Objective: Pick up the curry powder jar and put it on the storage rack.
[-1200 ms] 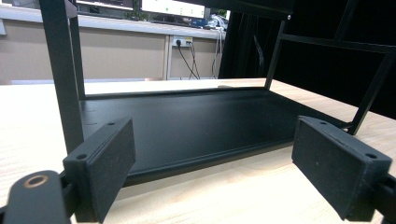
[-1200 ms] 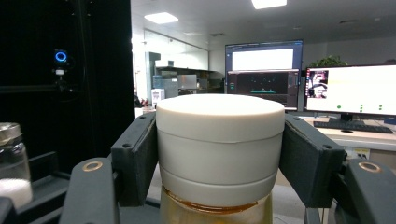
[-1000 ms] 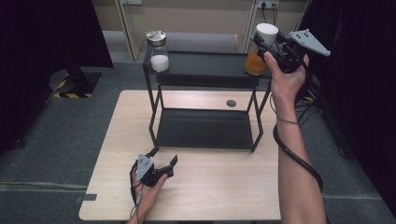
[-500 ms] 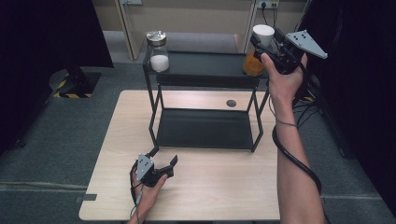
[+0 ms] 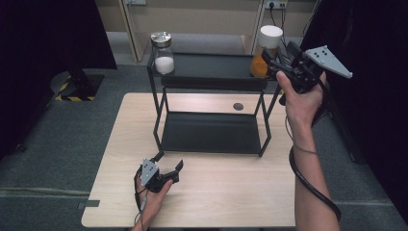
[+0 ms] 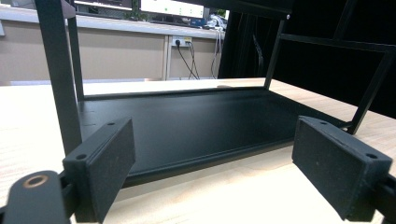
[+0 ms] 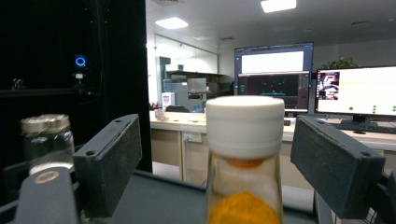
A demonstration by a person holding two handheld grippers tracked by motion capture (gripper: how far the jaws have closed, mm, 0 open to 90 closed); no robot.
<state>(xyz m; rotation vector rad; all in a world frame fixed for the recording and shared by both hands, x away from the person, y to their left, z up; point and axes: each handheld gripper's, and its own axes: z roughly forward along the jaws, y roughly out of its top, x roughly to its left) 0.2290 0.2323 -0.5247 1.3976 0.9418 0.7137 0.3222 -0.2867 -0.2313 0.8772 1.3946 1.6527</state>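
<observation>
The white-capped jar of orange powder stands upright at the rack top shelf's right edge, free between the right gripper's just-opened jaws; the left gripper gapes empty.

two jars at opposite ends atop rack, rack on table

A clear glass bottle with a wide white screw cap stands upright at the right end of the black metal rack's top shelf. Its lower half holds orange powder, heaped unevenly, with a thin orange ring just under the cap. In the right gripper view the bottle rises centred, its cap closed and level.
</observation>
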